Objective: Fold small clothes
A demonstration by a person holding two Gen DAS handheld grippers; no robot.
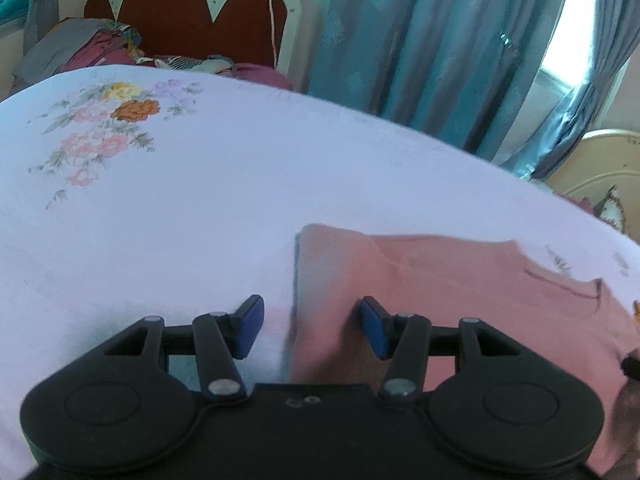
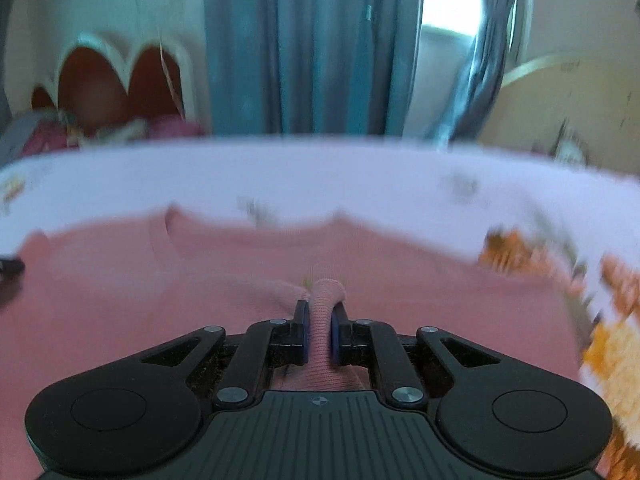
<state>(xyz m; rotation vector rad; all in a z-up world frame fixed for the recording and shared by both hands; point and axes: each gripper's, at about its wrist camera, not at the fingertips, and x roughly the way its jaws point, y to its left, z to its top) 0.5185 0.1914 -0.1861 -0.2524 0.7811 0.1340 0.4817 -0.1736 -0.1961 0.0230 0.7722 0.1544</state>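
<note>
Right gripper (image 2: 320, 322): pads pinched on a ribbed fold of the pink garment (image 2: 248, 264), rest spread ahead and to both sides.
Left gripper (image 1: 311, 326): jaws spread, nothing between the pads; garment's folded edge just ahead.
Bedsheet (image 1: 200, 200): white, floral, under the garment.

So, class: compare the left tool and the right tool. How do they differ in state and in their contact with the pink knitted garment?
The left tool is open, empty, over the pink knitted garment's edge; the right tool is shut, pinching a fold. Both are black with blue pads.
</note>
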